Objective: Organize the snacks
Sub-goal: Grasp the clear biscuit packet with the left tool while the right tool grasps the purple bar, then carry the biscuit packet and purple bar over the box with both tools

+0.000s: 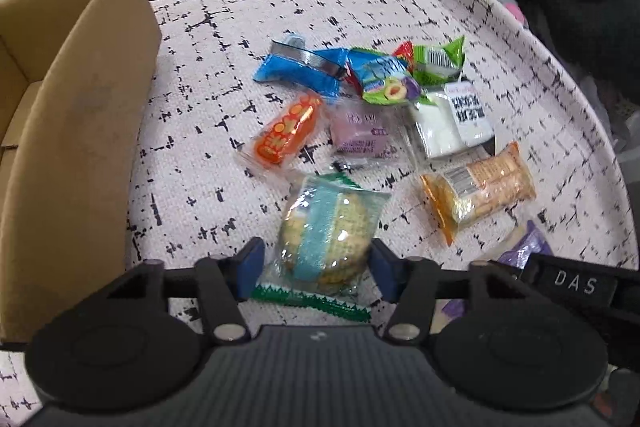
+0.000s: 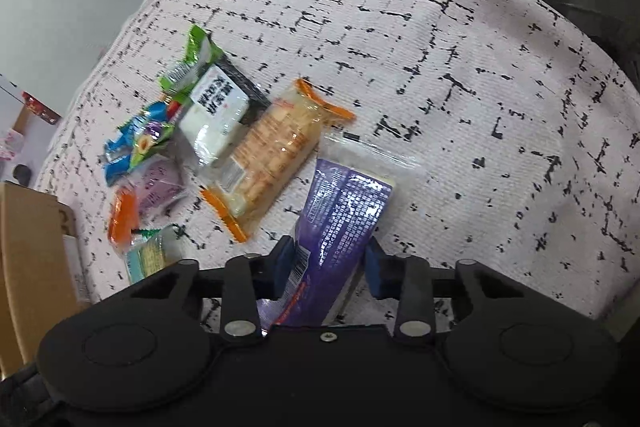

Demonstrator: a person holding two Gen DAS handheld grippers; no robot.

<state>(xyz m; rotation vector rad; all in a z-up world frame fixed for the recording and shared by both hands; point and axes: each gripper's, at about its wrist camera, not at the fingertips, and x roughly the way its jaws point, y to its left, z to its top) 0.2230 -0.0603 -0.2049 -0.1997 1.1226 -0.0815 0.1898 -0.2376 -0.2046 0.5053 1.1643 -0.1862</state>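
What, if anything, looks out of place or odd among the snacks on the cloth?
A metal clip lies across the blue packet in the pile, the only non-snack there. The snacks sit in a loose, overlapping heap beside the cardboard box. Nothing looks spilled or torn.

Left claw (image 1: 318,269), right claw (image 2: 330,261): black bodies, blue pads, silver screws, ribbed housing.

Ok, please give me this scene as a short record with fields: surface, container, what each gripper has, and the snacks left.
surface: patterned cloth
container: cardboard box, at the left of the snacks
left gripper: pads against the green-edged cookie pack
right gripper: around the purple packet; contact on one side is unclear
snacks left: orange cracker pack, white packet, blue packet, others in a loose pile
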